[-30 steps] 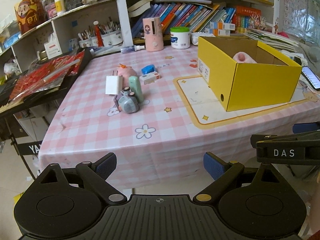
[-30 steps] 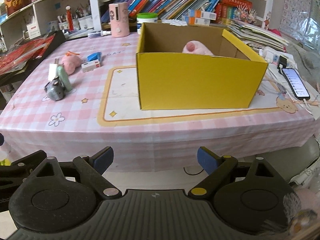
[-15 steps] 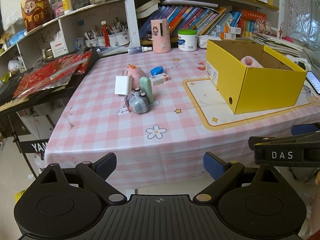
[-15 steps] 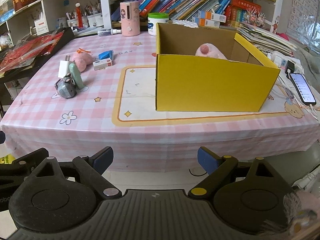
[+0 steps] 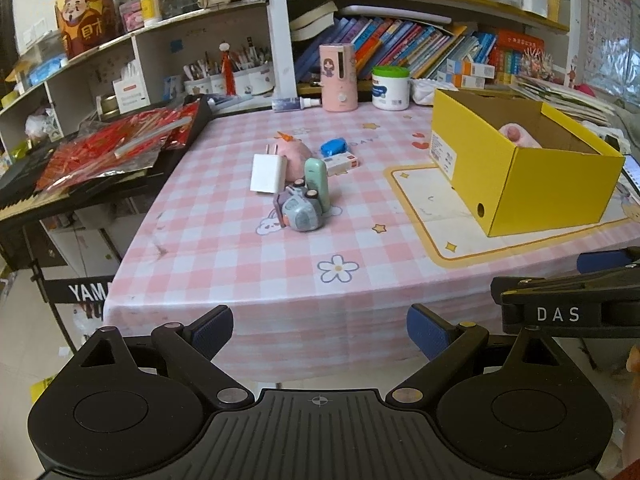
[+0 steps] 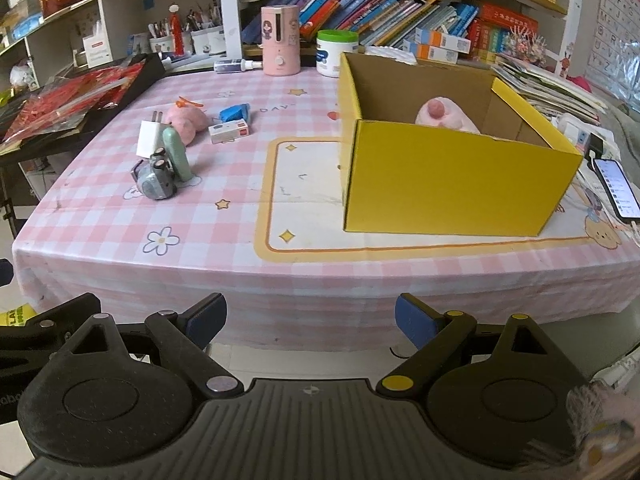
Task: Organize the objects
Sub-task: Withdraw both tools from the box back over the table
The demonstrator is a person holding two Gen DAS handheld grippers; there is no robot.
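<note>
Left gripper (image 5: 320, 330): fingers (image 5: 212, 326) spread wide, nothing between them, hanging off the near edge of the bench (image 5: 240, 280). Right gripper (image 6: 310, 322): fingers (image 6: 206, 316) likewise released and empty, also short of the bench edge.

Change over the last second: in both wrist views the whole scene slid to the right and the left end of the bench came further into frame. Both hands therefore drifted sideways, level, with no approach toward the objects. Opening of the fingers unchanged. Nothing on the bench moved.

Object positions: yellow box (image 6: 452, 184) stood on the right part of the bench with a pink plush toy (image 6: 440, 114) already inside. The loose cluster sat left of centre, well apart from the box: white charger plug (image 5: 268, 174), green tube (image 5: 318, 184) upright, grey toy camera (image 5: 302, 212) just in front of it, pink round toy (image 5: 296, 154) behind, blue piece (image 5: 333, 146) and small white-and-red box (image 5: 341, 163) to the right.

Judgement: early stage, one item boxed, six still loose. The sideways shift looked like lining up on the cluster; no grasp yet begun.
</note>
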